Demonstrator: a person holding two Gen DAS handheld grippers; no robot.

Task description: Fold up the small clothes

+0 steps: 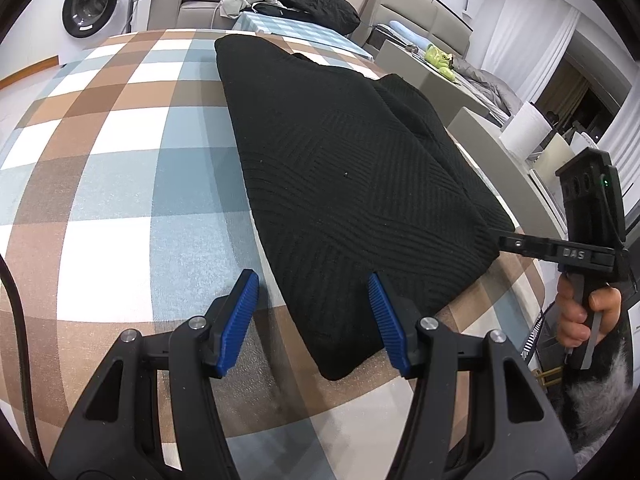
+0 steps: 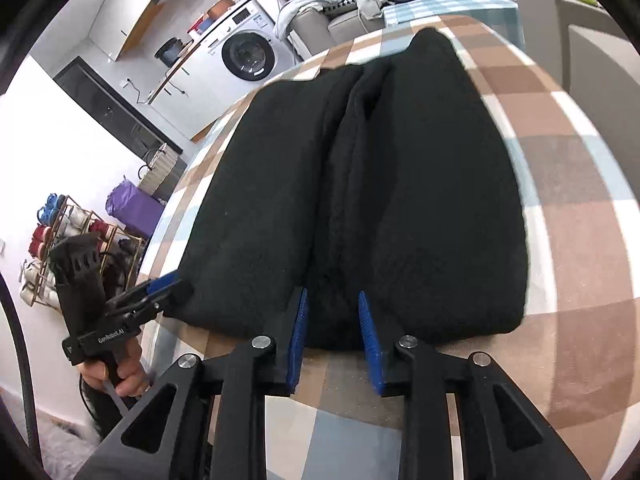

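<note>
1. Left wrist view, condition: the sweater (image 1: 340, 180) is black ribbed knit. It is folded into a long slab with rounded corners, and a second layer shows along its right side.
2. Left wrist view, location: it lies flat on the checked table (image 1: 120, 160), running from just ahead of me to the far edge.
3. Left wrist view, my left gripper (image 1: 312, 280): the jaws stand well apart and hold nothing. The right pad sits against the sweater's near edge and the left pad is over bare cloth beside it.
4. Left wrist view, my right gripper (image 1: 516, 245): it comes in level from the right, held by my hand (image 1: 580, 312). Its tip meets the sweater's right near corner.
5. Right wrist view, condition: the sweater (image 2: 420, 200) shows two lobes with a deep crease down the middle. This view is slightly blurred.
6. Right wrist view, my right gripper (image 2: 332, 294): the jaws are drawn close together. The near hem at the crease sits between the pads and appears pinched.
7. Right wrist view, my left gripper (image 2: 168, 286): it sits at the sweater's left near corner.
</note>
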